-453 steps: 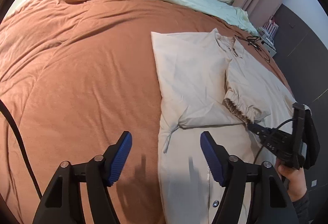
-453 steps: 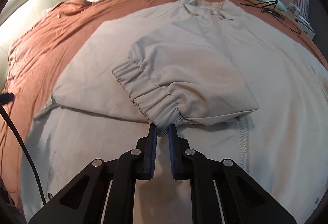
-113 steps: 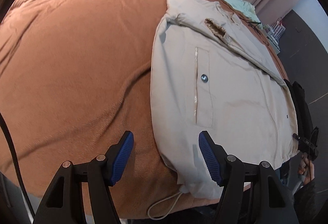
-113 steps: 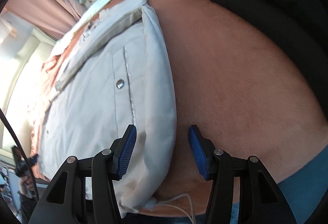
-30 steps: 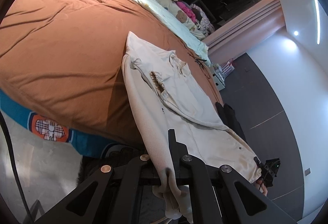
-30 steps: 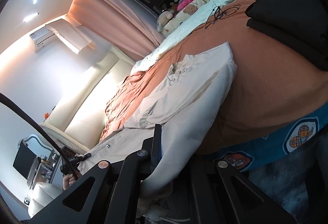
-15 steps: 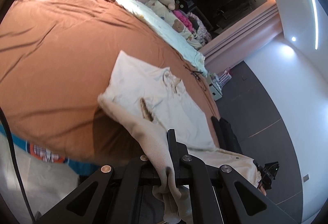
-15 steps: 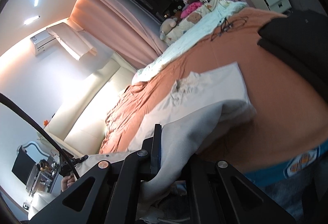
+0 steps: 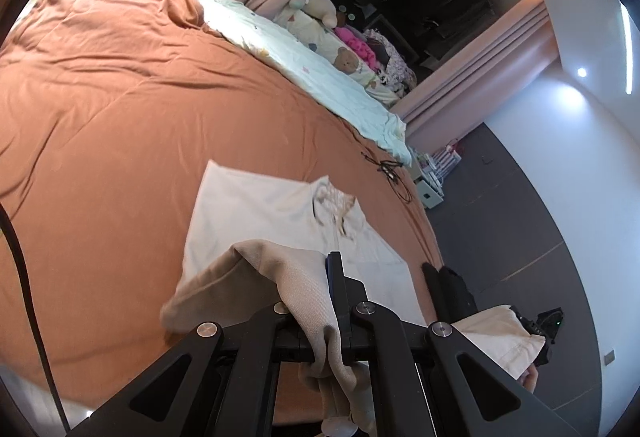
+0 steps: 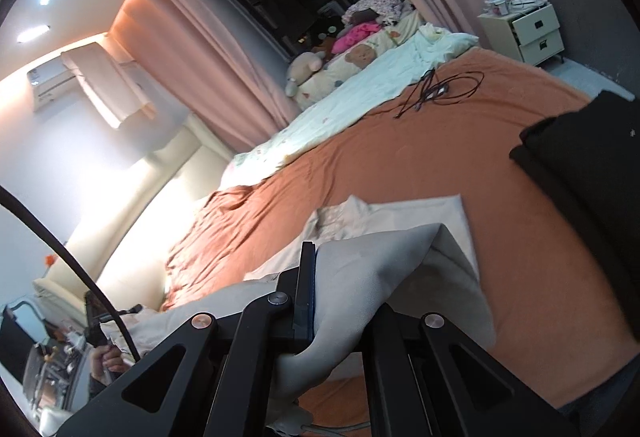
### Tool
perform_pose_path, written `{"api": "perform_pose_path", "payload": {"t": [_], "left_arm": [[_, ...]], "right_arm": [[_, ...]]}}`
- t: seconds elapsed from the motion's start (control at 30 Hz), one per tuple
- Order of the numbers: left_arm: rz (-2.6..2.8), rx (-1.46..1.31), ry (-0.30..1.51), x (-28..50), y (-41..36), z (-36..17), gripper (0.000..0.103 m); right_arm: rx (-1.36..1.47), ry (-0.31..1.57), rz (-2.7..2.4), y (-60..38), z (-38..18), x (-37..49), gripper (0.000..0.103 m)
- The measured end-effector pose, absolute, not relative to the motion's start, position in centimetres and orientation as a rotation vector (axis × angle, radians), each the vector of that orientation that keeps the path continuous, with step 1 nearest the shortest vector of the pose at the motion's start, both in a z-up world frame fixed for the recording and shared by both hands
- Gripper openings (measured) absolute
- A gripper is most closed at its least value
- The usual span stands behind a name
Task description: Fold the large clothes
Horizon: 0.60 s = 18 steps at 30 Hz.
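Left wrist | beige jacket (image 9: 256, 221) hem lifted, doubled over | both tools clenched on hem

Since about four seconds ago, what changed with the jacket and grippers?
Both grippers, open then beside the hem, have shut on it: left gripper, right gripper. They lifted the cream jacket hem and carried it toward the collar, doubling the garment over. Orange bedspread and black clothes unchanged.

A bed under a rust-orange cover (image 9: 120, 125) carries the cream jacket (image 9: 256, 213) with its collar end lying flat, a pale printed quilt (image 9: 304, 65), a tangled black cable (image 10: 440, 89) and folded black clothes (image 10: 580, 165).
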<state>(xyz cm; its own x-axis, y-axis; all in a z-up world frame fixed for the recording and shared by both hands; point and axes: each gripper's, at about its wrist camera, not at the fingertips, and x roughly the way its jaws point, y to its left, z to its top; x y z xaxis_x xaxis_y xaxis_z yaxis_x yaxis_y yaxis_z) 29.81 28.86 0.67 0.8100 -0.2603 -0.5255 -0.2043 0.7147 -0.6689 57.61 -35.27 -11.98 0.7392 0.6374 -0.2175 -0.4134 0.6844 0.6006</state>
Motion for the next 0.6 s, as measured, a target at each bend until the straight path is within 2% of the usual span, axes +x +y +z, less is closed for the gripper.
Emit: {"api": "perform_pose_path", "payload": {"t": [0.33,0.6], "left_arm": [[0.023,-0.774,0.691,38.2,31.0,-1.3,0.002],[0.059,-0.782,0.766,44.3,32.9,-6.3,0.002]], "right_arm": [[0.54,0.487,0.526,-31.3,-11.1,63.9,0.0],[0.564,0.574,0.485,-28.4,-12.7,69.5,0.0]]}}
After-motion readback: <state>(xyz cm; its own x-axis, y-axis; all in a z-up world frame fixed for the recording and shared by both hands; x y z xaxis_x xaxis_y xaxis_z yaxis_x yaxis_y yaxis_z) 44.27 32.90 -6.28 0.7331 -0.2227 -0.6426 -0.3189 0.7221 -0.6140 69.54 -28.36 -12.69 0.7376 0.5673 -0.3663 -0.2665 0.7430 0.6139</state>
